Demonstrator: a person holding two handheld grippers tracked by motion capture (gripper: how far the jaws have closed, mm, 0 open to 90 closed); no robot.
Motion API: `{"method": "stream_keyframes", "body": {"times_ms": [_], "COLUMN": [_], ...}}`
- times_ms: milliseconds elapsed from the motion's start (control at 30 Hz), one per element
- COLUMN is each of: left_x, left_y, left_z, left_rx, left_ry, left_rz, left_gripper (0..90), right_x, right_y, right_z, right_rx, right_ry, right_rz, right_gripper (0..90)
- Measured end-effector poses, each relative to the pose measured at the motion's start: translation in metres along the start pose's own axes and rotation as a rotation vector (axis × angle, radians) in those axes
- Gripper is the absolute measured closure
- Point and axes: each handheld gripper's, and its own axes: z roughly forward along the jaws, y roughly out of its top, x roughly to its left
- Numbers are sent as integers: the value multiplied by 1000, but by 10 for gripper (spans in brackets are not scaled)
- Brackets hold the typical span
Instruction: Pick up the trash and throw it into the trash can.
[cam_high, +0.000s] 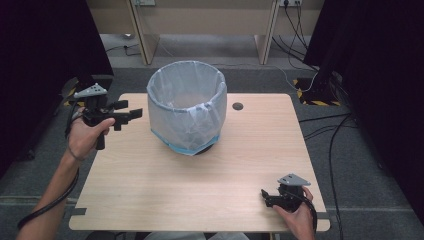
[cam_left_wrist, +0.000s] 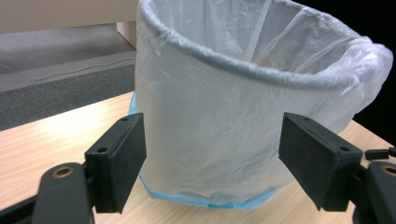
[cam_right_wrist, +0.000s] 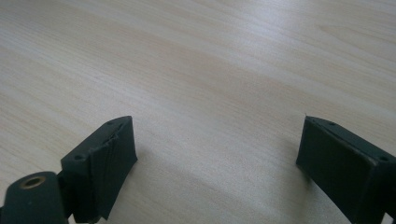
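Observation:
A round bin (cam_high: 187, 106) lined with a thin white plastic bag stands upright at the back middle of the wooden table (cam_high: 200, 185). A blue fringe of bag shows at its base. My left gripper (cam_high: 131, 111) is held above the table's left edge, pointing at the bin's side with a small gap between. Its jaws stand wide apart, and in the left gripper view the bin (cam_left_wrist: 243, 107) sits between them, farther off. My right gripper (cam_high: 265, 196) rests low at the front right corner, open, with bare wood (cam_right_wrist: 210, 84) between its jaws.
A small round cable hole (cam_high: 238, 106) is in the tabletop right of the bin. Dark curtains flank both sides. Cables and a striped floor plate (cam_high: 315, 95) lie beyond the right back corner. Wooden furniture legs stand behind the table.

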Motion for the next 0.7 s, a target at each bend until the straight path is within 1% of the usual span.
{"method": "stream_keyframes", "body": {"times_ms": [67,267,367,467,567,700], "left_x": [1,3,5,6,7,10], "left_y": [-5,-17,-24,-33,-40,-53], "left_z": [-1,-2,0,4,6,9], "left_rx": [-8,-3,4,3,2,1], "left_ry": [-4,-3,2,-1,3,3], "left_rz": [-14,-22,-23,-28,-23,-37], "left_gripper": [227,227,227,225,223,220], "right_x": [0,0,0,0,0,0], "right_y": [0,0,0,0,0,0], "right_z": [0,0,0,0,0,0], "right_rx": [0,-1,0,0,0,-1], "right_ry": [0,0,0,0,0,0], "right_rz": [0,0,4,-1,1,1], "right_gripper": [116,115,116,115,116,116]}}
